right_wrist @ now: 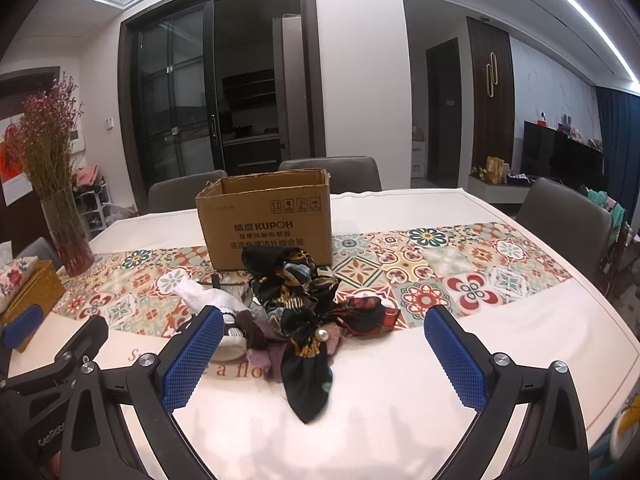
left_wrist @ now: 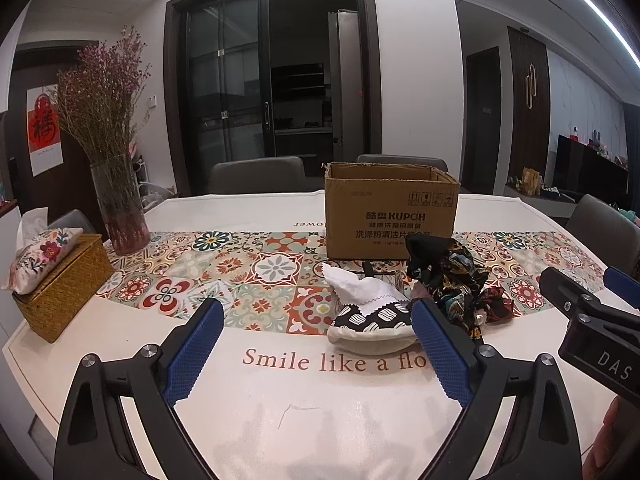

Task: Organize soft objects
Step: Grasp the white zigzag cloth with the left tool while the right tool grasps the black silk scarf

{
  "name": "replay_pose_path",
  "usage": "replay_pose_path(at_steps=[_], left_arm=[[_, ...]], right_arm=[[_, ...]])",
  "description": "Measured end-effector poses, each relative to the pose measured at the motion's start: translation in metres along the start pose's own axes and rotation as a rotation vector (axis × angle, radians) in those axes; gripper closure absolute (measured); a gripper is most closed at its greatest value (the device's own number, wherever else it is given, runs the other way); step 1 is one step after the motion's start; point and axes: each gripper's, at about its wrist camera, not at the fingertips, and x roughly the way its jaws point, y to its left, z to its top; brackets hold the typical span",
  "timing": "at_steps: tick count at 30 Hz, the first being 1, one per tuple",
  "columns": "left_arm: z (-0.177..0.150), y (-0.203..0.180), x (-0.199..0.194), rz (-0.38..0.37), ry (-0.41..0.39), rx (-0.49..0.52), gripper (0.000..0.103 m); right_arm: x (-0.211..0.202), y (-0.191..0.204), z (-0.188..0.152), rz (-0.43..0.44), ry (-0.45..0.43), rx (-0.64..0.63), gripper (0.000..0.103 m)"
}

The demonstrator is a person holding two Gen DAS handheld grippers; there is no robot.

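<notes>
A white tabletop [left_wrist: 120,344] with a band of patterned tiles across its middle carries a small heap of soft things. Words printed near the front edge read "Smile like a flo", the rest covered.

The left gripper [left_wrist: 318,344] hovers low over the front edge, its blue-padded jaws spread wide with nothing between them. Just beyond its right jaw lies a pouch [left_wrist: 370,322], cream below and black with white ovals above, and a white cloth [left_wrist: 352,284] rests on top of it. To the right of these, a crumpled black scarf [left_wrist: 452,276] with gold and blue print sits against the front of an open cardboard box [left_wrist: 390,212], which stands on the tile band near the middle of the tabletop.

The right gripper [right_wrist: 324,344] also hovers over the front edge, jaws spread wide and pinching nothing. From its camera the scarf [right_wrist: 296,280] trails toward the front edge and ends in a dark tail between the jaws, but the pads do not touch it. A mauve cloth [right_wrist: 260,356] peeks out from under the scarf, and the pouch [right_wrist: 232,344] lies partly hidden behind the left jaw.

Toward the left edge stand a glass vase [left_wrist: 120,208] of dried flowers and a woven tissue box [left_wrist: 60,292] with a floral cover. Grey chairs [left_wrist: 256,176] line the far edge.
</notes>
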Motion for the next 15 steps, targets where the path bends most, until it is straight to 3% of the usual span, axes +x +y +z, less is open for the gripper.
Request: replay_pose_path(at_steps=[7,15], left_arm=[[0.013,0.002,0.026,-0.027,0.056,-0.019,0.016],[0.019,-0.006,0.047,-0.043,0.097,0.009,0.019]], right_arm=[[0.026,0.008,0.012,0.005,0.021,-0.012,0.006],[0.047,0.014,0.02,-0.001,0.063,-0.05,0.008]])
